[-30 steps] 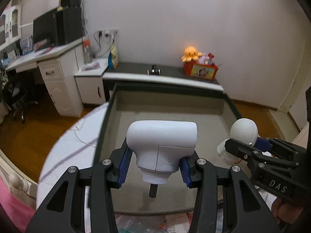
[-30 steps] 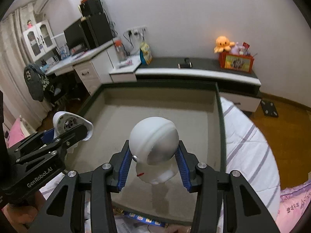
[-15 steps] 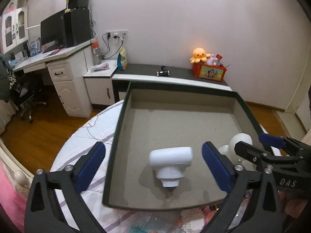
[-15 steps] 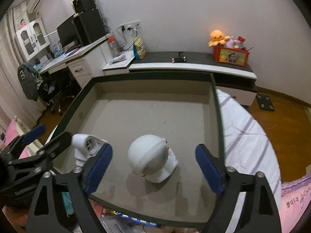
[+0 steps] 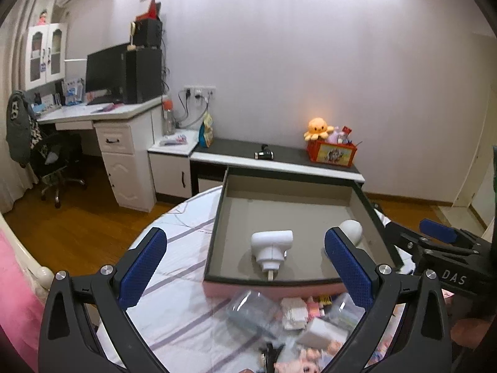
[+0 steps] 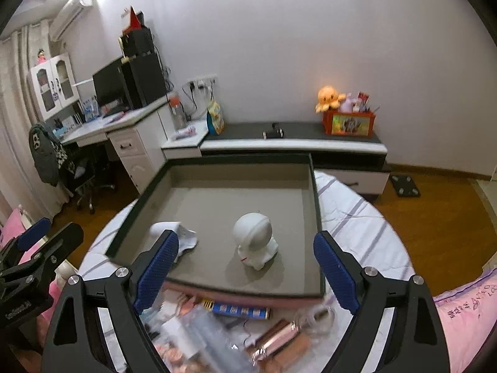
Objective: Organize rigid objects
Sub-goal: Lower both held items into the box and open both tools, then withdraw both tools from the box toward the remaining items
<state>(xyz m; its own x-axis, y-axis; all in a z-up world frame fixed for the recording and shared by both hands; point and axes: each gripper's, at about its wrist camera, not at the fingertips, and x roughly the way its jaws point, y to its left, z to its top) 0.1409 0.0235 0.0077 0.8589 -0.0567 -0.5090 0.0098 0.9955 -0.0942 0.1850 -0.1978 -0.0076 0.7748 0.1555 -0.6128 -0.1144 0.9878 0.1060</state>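
Observation:
A large dark-rimmed tray (image 5: 214,236) (image 6: 316,217) with a grey floor sits on a round table. A white boxy plug-in device (image 5: 271,245) lies in its near left part; it also shows in the right wrist view (image 6: 183,237). A white round-headed figurine (image 6: 254,242) stands in its near right part, partly hidden in the left wrist view (image 5: 351,228). My left gripper (image 5: 245,272) is open and empty, held above and in front of the tray. My right gripper (image 6: 245,272) is open and empty, likewise drawn back.
Loose items lie on the striped tablecloth in front of the tray: clear plastic packets (image 5: 251,310), small boxes (image 5: 316,332), a blue-yellow tube (image 6: 239,309), pink-gold pieces (image 6: 279,338). A low cabinet (image 6: 292,143) with a red box (image 6: 348,122) stands behind, a desk (image 5: 93,115) at left.
Both grippers opened, let go of the white device and the figurine in the tray, then drew back and up. The loose items in front of the tray have come into view.

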